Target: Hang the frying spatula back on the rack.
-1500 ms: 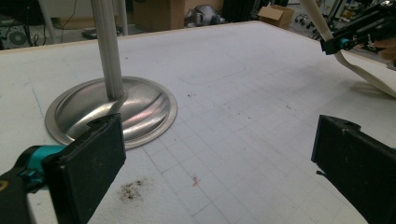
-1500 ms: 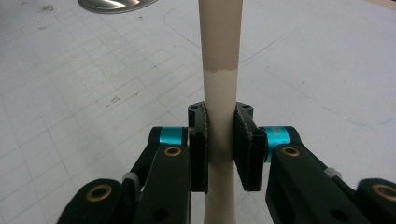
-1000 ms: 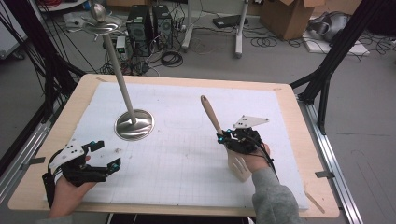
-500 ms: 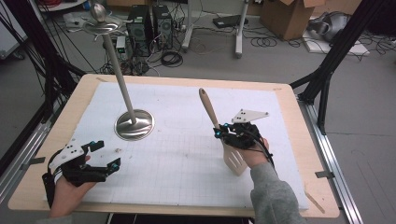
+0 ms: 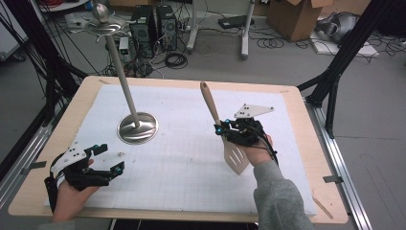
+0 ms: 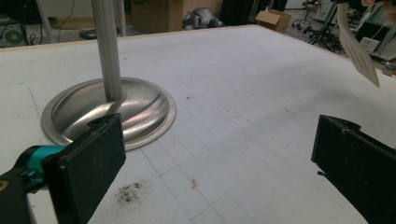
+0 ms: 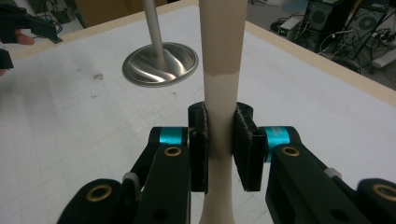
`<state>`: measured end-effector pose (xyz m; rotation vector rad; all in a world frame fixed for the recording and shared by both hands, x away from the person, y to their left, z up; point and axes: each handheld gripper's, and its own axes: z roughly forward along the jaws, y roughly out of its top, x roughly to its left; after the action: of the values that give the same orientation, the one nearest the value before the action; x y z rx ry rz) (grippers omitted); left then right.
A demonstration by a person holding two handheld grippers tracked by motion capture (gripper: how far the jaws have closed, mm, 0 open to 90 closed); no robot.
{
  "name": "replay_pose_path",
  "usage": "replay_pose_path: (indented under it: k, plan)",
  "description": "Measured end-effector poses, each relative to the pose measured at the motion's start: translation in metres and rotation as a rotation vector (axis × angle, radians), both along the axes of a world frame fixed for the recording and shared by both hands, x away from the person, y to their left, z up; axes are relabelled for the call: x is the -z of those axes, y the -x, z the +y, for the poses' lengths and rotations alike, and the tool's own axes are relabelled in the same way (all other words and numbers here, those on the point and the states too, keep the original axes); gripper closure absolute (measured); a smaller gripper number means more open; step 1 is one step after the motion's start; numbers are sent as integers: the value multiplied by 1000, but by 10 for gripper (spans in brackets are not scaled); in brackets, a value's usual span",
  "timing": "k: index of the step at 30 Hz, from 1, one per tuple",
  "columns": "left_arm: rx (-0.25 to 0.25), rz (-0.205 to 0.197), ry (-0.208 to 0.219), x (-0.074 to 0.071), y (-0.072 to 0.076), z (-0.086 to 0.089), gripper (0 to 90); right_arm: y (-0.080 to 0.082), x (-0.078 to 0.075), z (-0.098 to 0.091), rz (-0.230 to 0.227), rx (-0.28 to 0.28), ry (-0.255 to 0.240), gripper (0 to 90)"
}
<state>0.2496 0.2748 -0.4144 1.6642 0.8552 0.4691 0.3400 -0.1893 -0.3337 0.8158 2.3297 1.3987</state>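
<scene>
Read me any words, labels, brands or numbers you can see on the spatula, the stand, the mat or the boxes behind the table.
No readable text in any view.
Spatula, held in the right hand-held gripper: plain, no marking.
Metal stand: bare metal, no label.
White mat: faint grid lines, no numbers.
Cardboard box and computer towers: any print is too small and blurred to read.

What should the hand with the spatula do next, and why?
Probably carry it toward the top of the metal stand. The right tongs are shut on the spatula, handle up and blade clear of the mat, while the hooks up there look bare. The left tongs rest open.
</scene>
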Motion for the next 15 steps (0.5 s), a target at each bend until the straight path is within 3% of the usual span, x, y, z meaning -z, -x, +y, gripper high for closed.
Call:
replay_pose_path:
  k: [9,15]
  plan:
    - [-3,-7,10,0,1,1,34,0,-14,13,-18,-50,8,779]
    - [-2,-3,6,1,1,3,34,-2,-20,18,-18,-55,6,778]
